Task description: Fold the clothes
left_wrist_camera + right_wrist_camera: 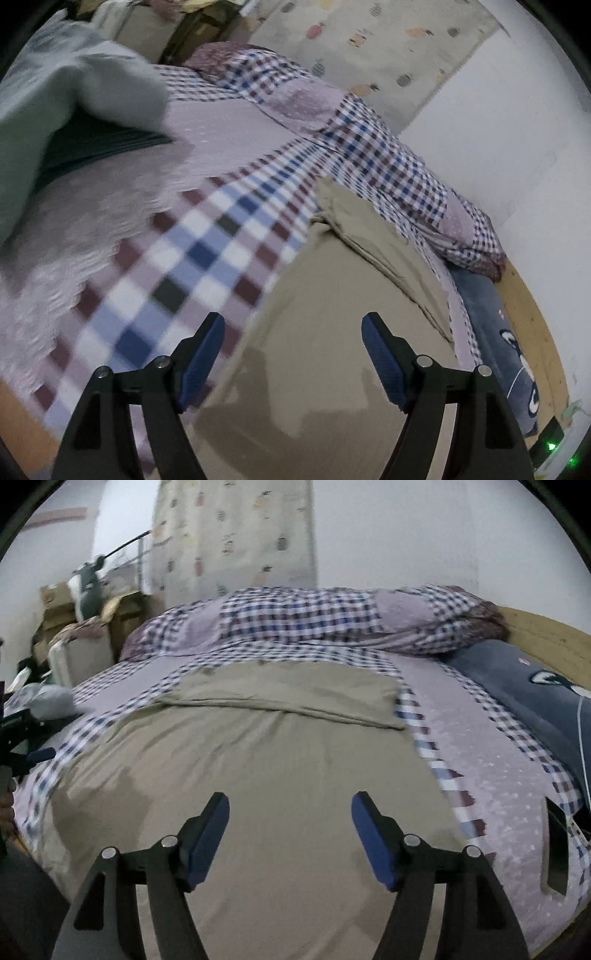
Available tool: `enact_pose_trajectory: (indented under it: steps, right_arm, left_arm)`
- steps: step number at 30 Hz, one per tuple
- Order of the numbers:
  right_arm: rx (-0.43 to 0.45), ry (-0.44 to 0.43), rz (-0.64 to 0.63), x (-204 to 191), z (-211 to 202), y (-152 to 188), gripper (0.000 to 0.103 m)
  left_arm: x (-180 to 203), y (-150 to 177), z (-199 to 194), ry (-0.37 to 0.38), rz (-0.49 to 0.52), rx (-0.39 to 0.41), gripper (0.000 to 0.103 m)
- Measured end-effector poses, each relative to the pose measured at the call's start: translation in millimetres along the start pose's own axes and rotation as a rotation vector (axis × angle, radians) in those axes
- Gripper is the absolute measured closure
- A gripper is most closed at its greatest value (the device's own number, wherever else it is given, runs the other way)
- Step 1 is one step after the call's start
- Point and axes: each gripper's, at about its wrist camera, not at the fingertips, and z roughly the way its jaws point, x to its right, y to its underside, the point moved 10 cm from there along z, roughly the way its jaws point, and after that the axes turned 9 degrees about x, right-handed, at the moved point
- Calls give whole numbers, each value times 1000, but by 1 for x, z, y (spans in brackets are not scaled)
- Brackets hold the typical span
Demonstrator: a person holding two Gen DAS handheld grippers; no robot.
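A khaki garment lies spread flat on the bed, with its far end folded over into a strip. In the left wrist view the same khaki garment fills the lower middle. My left gripper hangs open over the garment's left edge, nothing between its blue pads. My right gripper is open above the garment's near middle, also holding nothing. The left gripper shows at the far left edge of the right wrist view.
The bed has a checked and lilac sheet. A rolled checked quilt lies along the far side. A dark blue pillow sits at the right by a wooden headboard. A pale green cloth lies at the left. Boxes stand beyond the bed.
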Motion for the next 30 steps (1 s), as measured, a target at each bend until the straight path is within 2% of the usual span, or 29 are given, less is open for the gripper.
enact_pose_trajectory:
  steps: [3, 12, 21, 28, 30]
  right_arm:
    - [1, -40, -13, -23, -11, 4, 30]
    - [-14, -150, -75, -81, -27, 22, 29]
    - [-17, -208, -76, -104, -31, 23, 29]
    - [-22, -235, -65, -113, -29, 20, 29]
    - [-26, -247, -67, -118, -28, 21, 29]
  left_arm:
    - [-13, 8, -11, 15, -7, -35, 22]
    - [-44, 50, -26, -27, -17, -176, 22]
    - [-76, 82, -31, -94, -8, -308, 22]
    - [-74, 110, -26, -78, 41, -431, 22]
    - [-66, 121, -28, -34, 44, -476, 22]
